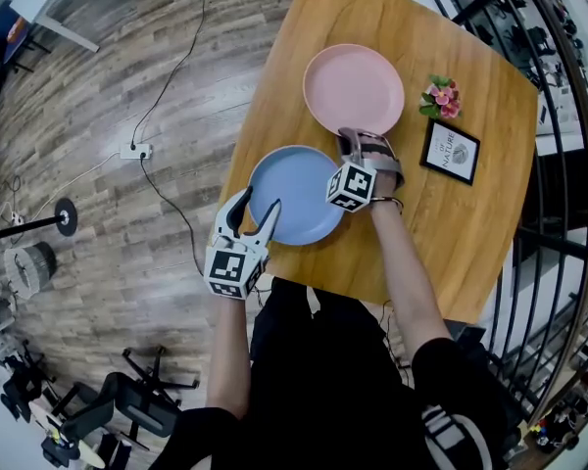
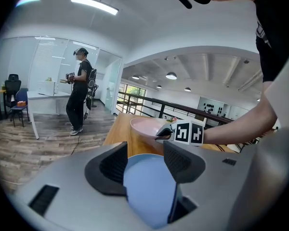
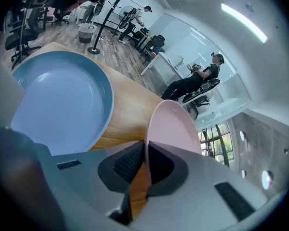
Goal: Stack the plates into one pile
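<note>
No pile yet; the pink plate [image 1: 353, 88], upper centre, and blue plate [image 1: 292, 194], centre, are separate on the worktop [image 1: 451, 233]; the right gripper [image 1: 358, 143] has fingers clamped on the pink rim; the left gripper [image 1: 255, 213] has fingers apart astride the blue rim; 1 lift remains.

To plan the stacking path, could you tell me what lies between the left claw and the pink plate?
The blue plate lies between the left claw and the pink plate, as the head view shows.
</note>
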{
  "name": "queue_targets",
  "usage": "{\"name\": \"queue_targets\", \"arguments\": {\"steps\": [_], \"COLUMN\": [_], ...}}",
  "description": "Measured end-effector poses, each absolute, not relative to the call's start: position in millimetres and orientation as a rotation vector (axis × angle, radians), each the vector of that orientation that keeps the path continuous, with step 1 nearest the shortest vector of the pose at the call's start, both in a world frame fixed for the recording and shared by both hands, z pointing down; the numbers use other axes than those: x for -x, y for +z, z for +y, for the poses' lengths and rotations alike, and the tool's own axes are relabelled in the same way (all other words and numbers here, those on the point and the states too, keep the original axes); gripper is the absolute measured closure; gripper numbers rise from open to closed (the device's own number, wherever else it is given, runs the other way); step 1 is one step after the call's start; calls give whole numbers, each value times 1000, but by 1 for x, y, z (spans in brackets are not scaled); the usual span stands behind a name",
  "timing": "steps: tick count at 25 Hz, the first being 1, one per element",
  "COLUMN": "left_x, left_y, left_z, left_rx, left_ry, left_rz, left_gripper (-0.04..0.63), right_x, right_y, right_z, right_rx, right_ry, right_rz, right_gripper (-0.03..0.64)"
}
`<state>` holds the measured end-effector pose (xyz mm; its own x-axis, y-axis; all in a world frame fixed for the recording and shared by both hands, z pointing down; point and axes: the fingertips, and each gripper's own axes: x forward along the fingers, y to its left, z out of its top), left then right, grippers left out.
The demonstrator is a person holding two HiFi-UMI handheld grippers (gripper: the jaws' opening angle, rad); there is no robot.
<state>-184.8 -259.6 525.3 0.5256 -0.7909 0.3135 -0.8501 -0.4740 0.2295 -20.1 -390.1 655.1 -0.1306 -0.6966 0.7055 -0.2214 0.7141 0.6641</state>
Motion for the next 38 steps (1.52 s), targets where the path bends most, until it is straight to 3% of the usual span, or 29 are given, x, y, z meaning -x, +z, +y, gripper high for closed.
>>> {"name": "queue_targets", "arguments": {"steps": [38], "left_x": [176], "left_y": [529], "left_z": [-131], "left_rx": [-2264], "left_ry": [103], "left_rz": [-1586], "left_gripper": [347], "right_x": [45], "right_y": [656], "right_z": [-254], "right_rx": [-517], "right_ry": [-682], "right_rz": [-1766], "right_gripper": [589]}}
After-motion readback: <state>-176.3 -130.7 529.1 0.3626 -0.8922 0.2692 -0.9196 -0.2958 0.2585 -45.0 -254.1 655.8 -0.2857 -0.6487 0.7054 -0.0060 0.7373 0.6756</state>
